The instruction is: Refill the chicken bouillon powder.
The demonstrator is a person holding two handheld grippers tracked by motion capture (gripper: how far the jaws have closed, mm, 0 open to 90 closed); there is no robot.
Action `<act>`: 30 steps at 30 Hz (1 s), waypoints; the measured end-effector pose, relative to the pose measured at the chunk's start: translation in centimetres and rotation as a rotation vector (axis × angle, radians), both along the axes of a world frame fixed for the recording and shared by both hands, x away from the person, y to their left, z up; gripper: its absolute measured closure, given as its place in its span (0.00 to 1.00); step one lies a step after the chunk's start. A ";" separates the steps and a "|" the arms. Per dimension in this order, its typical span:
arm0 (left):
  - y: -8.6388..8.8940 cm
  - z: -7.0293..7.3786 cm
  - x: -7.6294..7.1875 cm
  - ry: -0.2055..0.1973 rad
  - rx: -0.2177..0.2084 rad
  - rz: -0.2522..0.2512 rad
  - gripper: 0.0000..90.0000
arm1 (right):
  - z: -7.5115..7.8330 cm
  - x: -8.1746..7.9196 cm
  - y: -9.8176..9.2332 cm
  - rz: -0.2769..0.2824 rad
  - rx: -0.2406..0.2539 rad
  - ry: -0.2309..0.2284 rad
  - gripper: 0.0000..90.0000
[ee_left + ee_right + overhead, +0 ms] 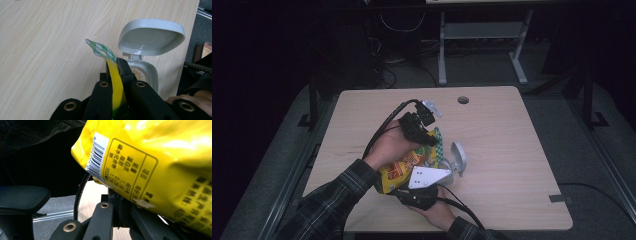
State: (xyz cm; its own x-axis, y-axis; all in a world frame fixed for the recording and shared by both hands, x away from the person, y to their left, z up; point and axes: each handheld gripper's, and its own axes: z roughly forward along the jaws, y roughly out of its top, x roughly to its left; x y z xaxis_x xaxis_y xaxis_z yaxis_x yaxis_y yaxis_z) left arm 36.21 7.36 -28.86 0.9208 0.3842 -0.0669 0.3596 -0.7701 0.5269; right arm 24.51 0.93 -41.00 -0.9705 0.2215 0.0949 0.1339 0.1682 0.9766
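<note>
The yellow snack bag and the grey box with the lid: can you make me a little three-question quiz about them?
1. True or false: the lid of the grey box is shut.
2. What pinches the green-checked end of the yellow snack bag? A) the left gripper B) a bare hand C) nothing
3. Fill in: the wooden table has a round ____ near its far edge.

Key: 1. False, the lid stands open. 2. A. 3. hole.
</note>
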 end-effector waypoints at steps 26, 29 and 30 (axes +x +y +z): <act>-0.1 0.0 -0.1 -0.001 0.007 0.008 1.00 | 0.1 -0.1 0.0 -0.005 0.017 0.013 1.00; -0.1 0.1 -0.1 0.000 0.004 0.011 1.00 | 0.1 -0.1 0.0 -0.004 0.017 0.009 1.00; -0.1 0.1 -0.1 0.001 0.002 0.012 1.00 | 0.1 -0.1 0.0 -0.003 0.016 0.008 1.00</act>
State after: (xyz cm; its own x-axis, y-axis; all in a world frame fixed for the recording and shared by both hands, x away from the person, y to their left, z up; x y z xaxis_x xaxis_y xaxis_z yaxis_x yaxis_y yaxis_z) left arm 36.15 7.30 -28.72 0.9162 0.3952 -0.0671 0.3692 -0.7668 0.5251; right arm 24.40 0.95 -40.88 -0.9690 0.2231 0.1063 0.1422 0.1517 0.9781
